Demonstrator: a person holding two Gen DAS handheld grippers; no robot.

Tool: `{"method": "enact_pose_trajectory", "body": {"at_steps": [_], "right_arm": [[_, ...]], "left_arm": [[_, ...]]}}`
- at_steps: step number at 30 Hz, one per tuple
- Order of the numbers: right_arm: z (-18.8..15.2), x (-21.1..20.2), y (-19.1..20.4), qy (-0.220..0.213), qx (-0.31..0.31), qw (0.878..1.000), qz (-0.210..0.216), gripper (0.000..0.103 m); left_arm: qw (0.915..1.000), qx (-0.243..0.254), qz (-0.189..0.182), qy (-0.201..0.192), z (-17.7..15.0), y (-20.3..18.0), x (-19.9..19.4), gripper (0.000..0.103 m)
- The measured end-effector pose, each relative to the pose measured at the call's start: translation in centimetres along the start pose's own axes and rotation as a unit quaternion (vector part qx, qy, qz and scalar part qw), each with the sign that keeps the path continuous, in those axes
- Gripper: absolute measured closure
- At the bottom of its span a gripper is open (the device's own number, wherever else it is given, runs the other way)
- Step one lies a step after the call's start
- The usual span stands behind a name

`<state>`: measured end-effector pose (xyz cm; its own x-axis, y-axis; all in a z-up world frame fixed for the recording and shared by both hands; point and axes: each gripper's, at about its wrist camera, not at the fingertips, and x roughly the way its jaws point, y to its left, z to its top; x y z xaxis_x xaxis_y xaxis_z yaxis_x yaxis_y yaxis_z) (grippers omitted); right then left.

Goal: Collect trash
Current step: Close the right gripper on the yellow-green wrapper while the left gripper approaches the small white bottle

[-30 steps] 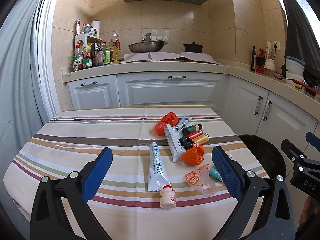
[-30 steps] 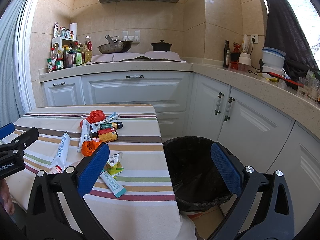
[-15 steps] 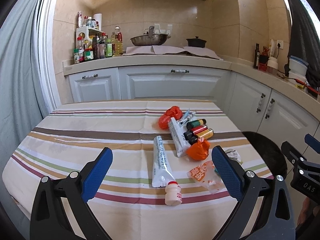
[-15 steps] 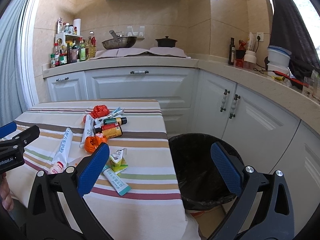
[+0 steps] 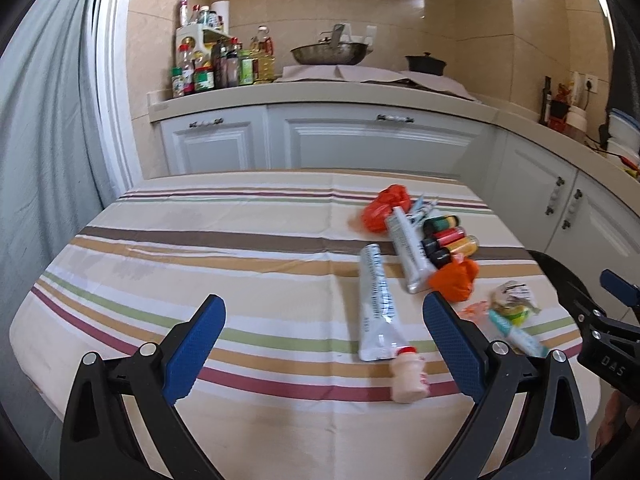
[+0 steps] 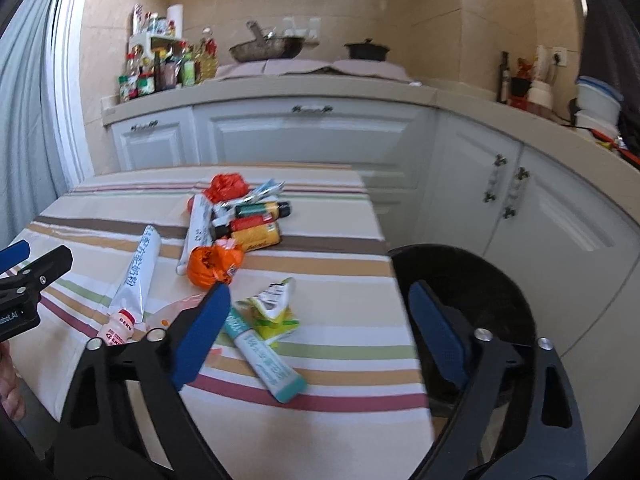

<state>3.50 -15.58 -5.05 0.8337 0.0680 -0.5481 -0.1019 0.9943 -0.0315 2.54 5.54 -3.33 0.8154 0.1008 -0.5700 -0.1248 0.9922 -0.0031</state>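
While both tools tilt down over the striped table (image 5: 248, 248), our left tool (image 5: 324, 344) stands wide and empty above the cloth, just left of a white tube (image 5: 374, 300). Our right tool (image 6: 320, 332) is narrowing, gripping nothing, over a teal tube (image 6: 264, 356) and crumpled wrapper (image 6: 272, 304); the black bin (image 6: 500, 280) sits beside the table's right edge.

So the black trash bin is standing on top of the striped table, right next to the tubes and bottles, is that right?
Not quite. The black trash bin stands on the floor beside the striped table, below its edge, as the right wrist view shows. The tubes and bottles do lie on the table.
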Motion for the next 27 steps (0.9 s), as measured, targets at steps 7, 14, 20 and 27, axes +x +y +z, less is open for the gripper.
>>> {"method": "enact_pose_trajectory", "body": {"at_steps": [7,14,20,27], "right_arm": [[0.2,3.5,2.2,0.043,-0.013,0.999,0.011,0.027],[-0.1,6.1,2.6,0.102,-0.004,0.995,0.025,0.056],[-0.1,6.5,2.6,0.103,0.0,0.994,0.034,0.065],[0.6,5.6,1.8,0.084,-0.003,0.996,0.025,0.075]], "left_arm": [[0.9996,-0.008,0.025,0.012,-0.2,1.9,1.8,0.007],[0.9987,-0.02,0.029,0.036,-0.3,3.2,3.7,0.007],[0.9988,-0.017,0.017,0.041,-0.1,2.7,4.3,0.007],[0.9987,-0.013,0.005,0.048,-0.1,1.9,4.6,0.007]]}}
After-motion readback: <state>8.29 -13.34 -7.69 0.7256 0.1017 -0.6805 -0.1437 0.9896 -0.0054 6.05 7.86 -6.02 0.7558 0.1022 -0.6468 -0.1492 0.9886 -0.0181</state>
